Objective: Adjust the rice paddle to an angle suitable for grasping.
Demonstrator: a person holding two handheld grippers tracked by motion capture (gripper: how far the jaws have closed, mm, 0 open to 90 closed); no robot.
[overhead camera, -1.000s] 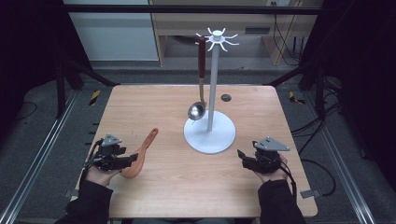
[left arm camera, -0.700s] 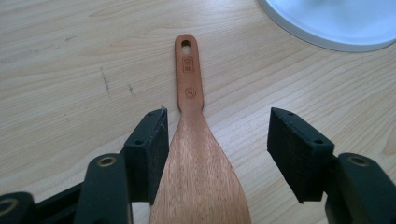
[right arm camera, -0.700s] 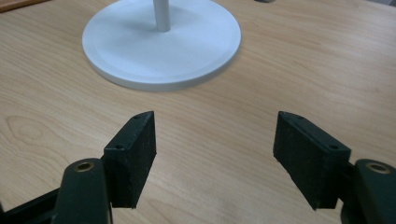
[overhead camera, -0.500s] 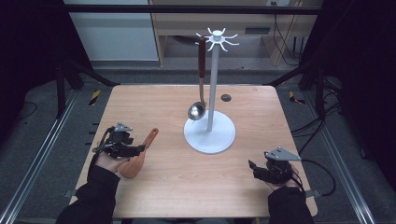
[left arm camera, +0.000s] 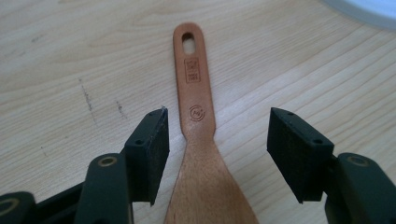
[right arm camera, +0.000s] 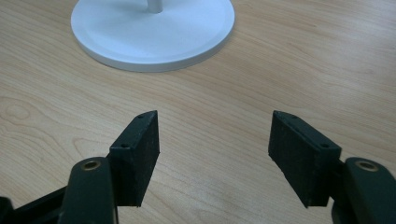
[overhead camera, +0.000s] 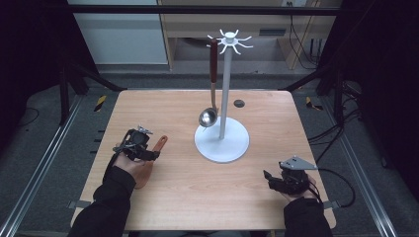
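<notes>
Left tongs [left arm camera: 217, 154] spread wide, jaws straddling the wooden spatula [left arm camera: 198, 140] at the neck where handle meets blade; they have just been closing a little, the spatula between them, but pads are clear of the wood on both sides, so no pinch yet. Spatula lies flat on the surface [overhead camera: 188, 197]. Its long axis runs straight out along the tongs' pointing direction, hang-hole end farthest, blade end back under the tongs. In the high view the left tongs [overhead camera: 143, 150] sit over the spatula [overhead camera: 159, 144] at the left of the surface, handle tip pointing toward the white rack [overhead camera: 222, 143]. Right tongs [right arm camera: 212, 154] also spread, nothing between them, and they have just been closing slightly; they rest near the front right corner [overhead camera: 276, 180], well apart from the spatula. Left hand is clearly nearer. Likely next move: close across the neck. A ladle [overhead camera: 210, 106] hangs on the rack.
</notes>
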